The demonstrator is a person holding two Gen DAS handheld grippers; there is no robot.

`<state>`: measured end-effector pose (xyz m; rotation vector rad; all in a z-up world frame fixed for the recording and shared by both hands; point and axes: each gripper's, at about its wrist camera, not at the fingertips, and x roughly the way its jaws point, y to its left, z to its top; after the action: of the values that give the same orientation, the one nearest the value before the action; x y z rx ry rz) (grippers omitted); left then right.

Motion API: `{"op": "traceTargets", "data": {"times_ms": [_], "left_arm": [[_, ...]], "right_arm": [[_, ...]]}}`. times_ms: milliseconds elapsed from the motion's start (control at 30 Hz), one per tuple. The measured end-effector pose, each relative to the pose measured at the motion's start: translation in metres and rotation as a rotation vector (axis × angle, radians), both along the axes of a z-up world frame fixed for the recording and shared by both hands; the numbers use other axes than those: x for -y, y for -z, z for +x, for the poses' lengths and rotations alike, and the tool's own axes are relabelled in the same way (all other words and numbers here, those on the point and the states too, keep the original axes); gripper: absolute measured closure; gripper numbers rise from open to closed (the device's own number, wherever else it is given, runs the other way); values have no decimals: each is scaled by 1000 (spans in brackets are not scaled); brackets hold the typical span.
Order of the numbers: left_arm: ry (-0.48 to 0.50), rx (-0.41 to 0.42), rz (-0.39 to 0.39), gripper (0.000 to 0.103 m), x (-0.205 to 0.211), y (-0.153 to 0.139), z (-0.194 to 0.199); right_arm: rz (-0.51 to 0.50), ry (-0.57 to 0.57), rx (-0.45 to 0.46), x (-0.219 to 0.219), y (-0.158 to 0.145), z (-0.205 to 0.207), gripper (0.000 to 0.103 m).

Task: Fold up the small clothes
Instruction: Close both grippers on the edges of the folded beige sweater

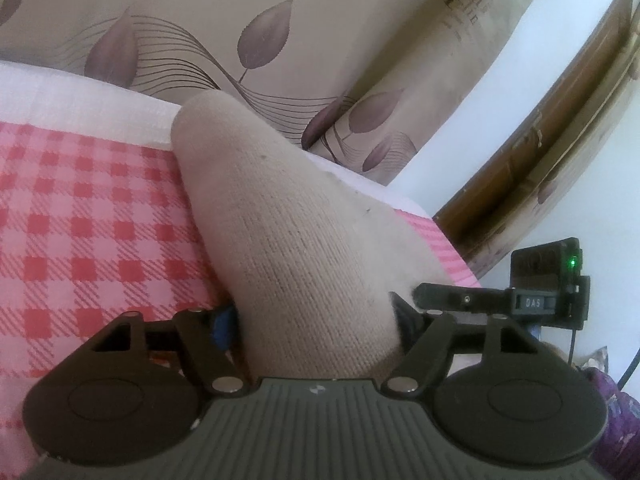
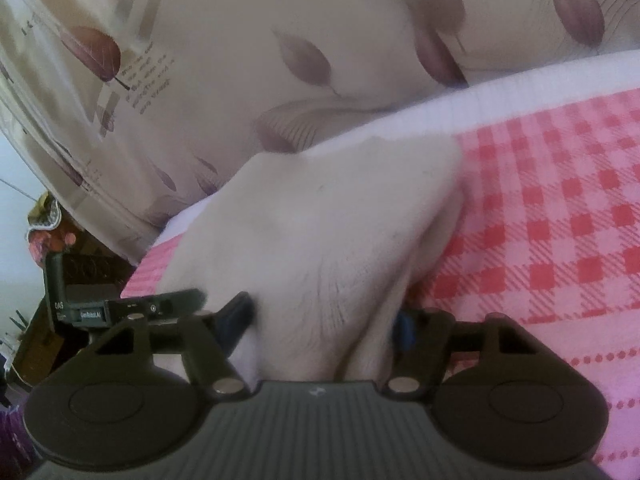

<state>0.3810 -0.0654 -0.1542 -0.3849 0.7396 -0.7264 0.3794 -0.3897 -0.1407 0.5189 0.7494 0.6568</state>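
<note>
Left wrist view: our left gripper (image 1: 316, 316) points forward and a bit downward over the red-and-pink checked cloth (image 1: 80, 220), toward the leaf-print curtain (image 1: 240, 20) behind. Beige sock (image 1: 288, 232) fills the gap between the jaws and runs out ahead of them, rounded far end lying on the cloth's white border (image 1: 80, 88). Blue finger pad on the left presses the knit, dark pad on the right digs into its edge, so we read the jaws as clamped on the sock, set fairly wide by the fabric's bulk. Sock sits slightly tilted, far end leaning left. At right edge of this view we see our right gripper (image 1: 480, 300) from the side, black body with a green light, its finger tip touching the same sock.

Right wrist view: picture is motion-blurred. Right gripper (image 2: 324, 316) also angled gently down toward the curtain (image 2: 280, 60). A bunched part of the sock (image 2: 320, 240) sits between its jaws and spreads forward onto the checked cloth (image 2: 560, 240). Both pads appear sunk into the fabric, dark one left, blue one right; we call it clamped on the sock. Left gripper (image 2: 132, 308) shows at left edge, level with ours, just beside it, tip at the sock.

Both hands are side by side, close together, each holding the one sock low over the cloth.
</note>
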Motion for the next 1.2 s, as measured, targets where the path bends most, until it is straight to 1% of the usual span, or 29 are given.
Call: {"op": "traceTargets", "data": {"times_ms": [167,400,500,767,867,967,1033,1100,1200], "left_arm": [[-14,22,41,28,5,-3,-2],[-18,51,92,24,12,-4,-5],[-23,69,113,24,15,-5,-8],[-25,77,121,23,16,-4,-8],[-25,82,127,23,17,-4,-8],[-27,91,140,21,19,-5,-9],[-27,97,149,21,20,-5,-9],[-28,99,154,20,22,-5,-9],[-28,101,156,20,23,-5,-8]], "right_arm": [[-59,15,37,-16,-6,1,32],[-36,9,30,-15,-2,6,32],[-54,15,46,-18,-3,3,32],[-57,21,52,-17,-3,3,31],[-42,22,47,-16,-2,3,28],[-6,28,34,-12,0,5,27],[35,33,25,-8,3,5,25],[81,40,9,-2,6,7,25],[77,38,9,-3,5,6,24]]}}
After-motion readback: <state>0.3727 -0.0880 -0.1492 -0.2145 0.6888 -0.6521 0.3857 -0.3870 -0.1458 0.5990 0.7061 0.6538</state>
